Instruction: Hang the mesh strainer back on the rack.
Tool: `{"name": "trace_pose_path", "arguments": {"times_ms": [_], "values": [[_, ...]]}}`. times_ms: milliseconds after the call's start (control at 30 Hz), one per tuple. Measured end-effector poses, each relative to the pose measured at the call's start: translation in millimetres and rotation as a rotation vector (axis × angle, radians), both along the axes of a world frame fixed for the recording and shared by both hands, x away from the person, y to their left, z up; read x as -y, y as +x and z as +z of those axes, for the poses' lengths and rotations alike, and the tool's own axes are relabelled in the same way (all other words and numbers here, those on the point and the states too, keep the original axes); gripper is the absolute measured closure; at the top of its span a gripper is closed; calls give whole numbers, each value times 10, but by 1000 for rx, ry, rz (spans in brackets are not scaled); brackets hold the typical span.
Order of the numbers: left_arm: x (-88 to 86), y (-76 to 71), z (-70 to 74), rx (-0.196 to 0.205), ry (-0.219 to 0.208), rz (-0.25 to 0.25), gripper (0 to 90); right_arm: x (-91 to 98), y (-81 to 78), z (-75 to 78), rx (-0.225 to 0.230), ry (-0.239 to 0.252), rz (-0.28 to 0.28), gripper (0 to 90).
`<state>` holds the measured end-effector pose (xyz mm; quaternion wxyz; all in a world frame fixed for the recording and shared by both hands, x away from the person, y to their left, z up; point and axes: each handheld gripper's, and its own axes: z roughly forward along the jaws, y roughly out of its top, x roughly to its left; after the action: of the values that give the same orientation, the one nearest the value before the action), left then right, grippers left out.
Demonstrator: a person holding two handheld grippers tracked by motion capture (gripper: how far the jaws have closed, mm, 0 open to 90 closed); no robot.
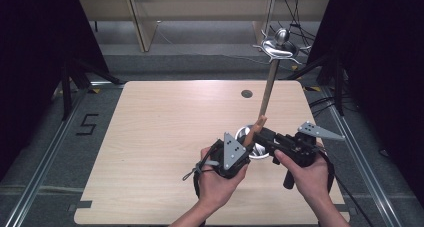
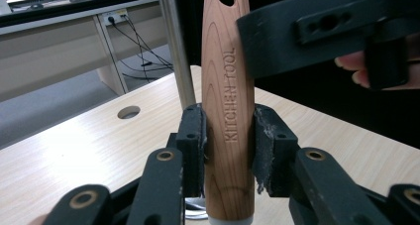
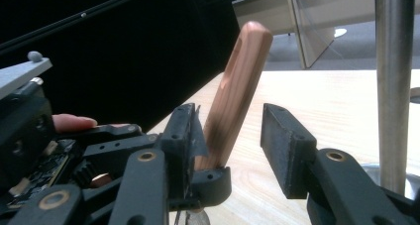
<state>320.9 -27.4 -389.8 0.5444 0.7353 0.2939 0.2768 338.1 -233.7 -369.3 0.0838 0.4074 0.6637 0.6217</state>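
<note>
Left gripper: nearest the lens in the left gripper view; its two black jaws are closed onto the wooden handle, pads pressed against both sides. In the high view it sits in the person's left hand.
Wooden handle: upright between those jaws, stamped "KITCHEN TOOL", with a slot near its top end; in the high view its tip pokes up between the two grippers.
Right gripper: jaws parted wide around the handle, gripping nothing; the handle leans against the left pad, clear of the right one. Held in the right hand.
Metal bowl: on the table just under both grippers, mostly hidden.
Steel pole: rises from beside the bowl, tilting away.
Table hole: near the far edge.
</note>
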Motion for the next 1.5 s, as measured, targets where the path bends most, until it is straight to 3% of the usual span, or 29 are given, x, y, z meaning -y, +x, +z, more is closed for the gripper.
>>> {"name": "trace_pose_path", "arguments": {"times_ms": [233,300,400,533,633,700,800,833,867,900,933,967,1033,1100,1133,1233,1267,1333,1467,1500], "values": [[25,-11,3,4,5,-6,674,-20,27,-25,-22,12,8,625],[32,-18,10,7,13,-9,673,-25,46,-42,-6,-2,6,640],[54,-30,10,6,12,-10,672,-39,35,-16,-39,20,37,708],[46,-8,21,-1,15,-18,665,-47,45,-5,-17,23,51,742],[16,-3,39,-16,33,-32,580,-46,58,16,22,1,58,743],[-4,-7,36,-27,39,-37,512,-41,55,39,24,2,62,742],[-196,-32,-4,-59,59,-32,464,-17,83,163,77,-43,78,742],[-196,-32,-4,-59,59,-32,447,-17,83,163,77,-43,78,742],[-339,-34,-34,-87,64,-26,428,-1,105,237,90,-47,90,742],[-339,-34,-34,-87,64,-26,414,-1,105,237,90,-47,90,742],[-500,-45,-77,-110,68,-17,408,23,158,292,125,-51,105,742],[-500,-45,-77,-110,68,-17,403,23,158,292,125,-51,105,742],[-664,-63,-125,-129,85,-1,394,32,180,354,115,-46,120,742],[-825,-90,-177,-140,106,15,383,50,223,405,135,-54,133,742],[-984,-119,-233,-139,147,20,370,53,244,457,138,-63,140,742],[-1116,-165,-307,-155,156,37,362,56,268,511,153,-84,147,742],[-1175,-184,-344,-163,153,53,362,63,306,566,184,-110,159,742],[-1323,-179,-407,-175,133,68,365,53,324,615,176,-109,165,742],[-1389,-172,-421,-172,136,85,370,47,359,691,196,-113,173,742],[-1395,-168,-431,-173,138,85,370,37,351,721,177,-104,179,742]]}}
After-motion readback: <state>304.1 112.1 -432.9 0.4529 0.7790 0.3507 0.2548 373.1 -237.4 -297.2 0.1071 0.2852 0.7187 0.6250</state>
